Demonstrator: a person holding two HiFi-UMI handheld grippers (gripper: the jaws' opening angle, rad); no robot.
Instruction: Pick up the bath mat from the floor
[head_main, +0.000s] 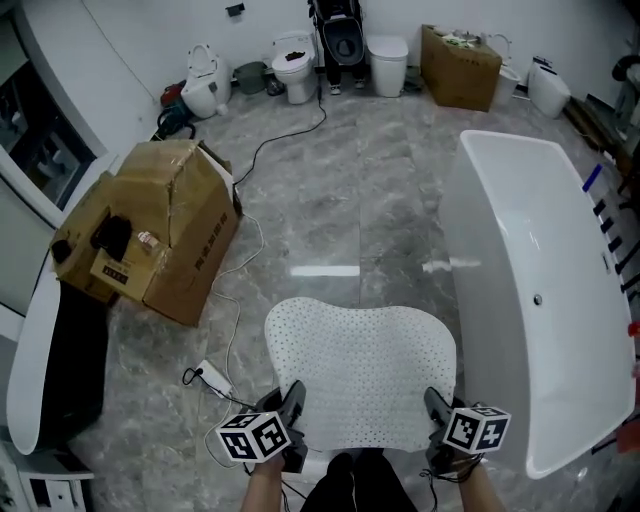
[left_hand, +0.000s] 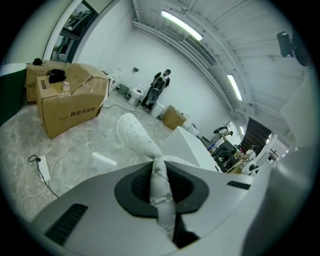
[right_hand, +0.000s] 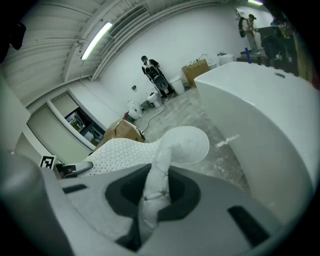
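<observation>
One bath mat (head_main: 360, 375) edge near bathtub (head_main: 535, 250)

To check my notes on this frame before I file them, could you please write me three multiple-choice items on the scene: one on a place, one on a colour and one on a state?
1. In the head view, on which side of the bath mat does the large cardboard box stand?
A) right
B) left
C) on top of it

2. What colour is the bathtub?
A) white
B) black
C) green

3. How do the left gripper and the right gripper stand?
A) both open and empty
B) only the left one grips
C) each shut on the bath mat

Answers:
1 B: the box sits left of the mat.
2 A: the tub's shell is plain white.
3 C: each gripper view shows a fold of mat pinched between the jaws.
</observation>
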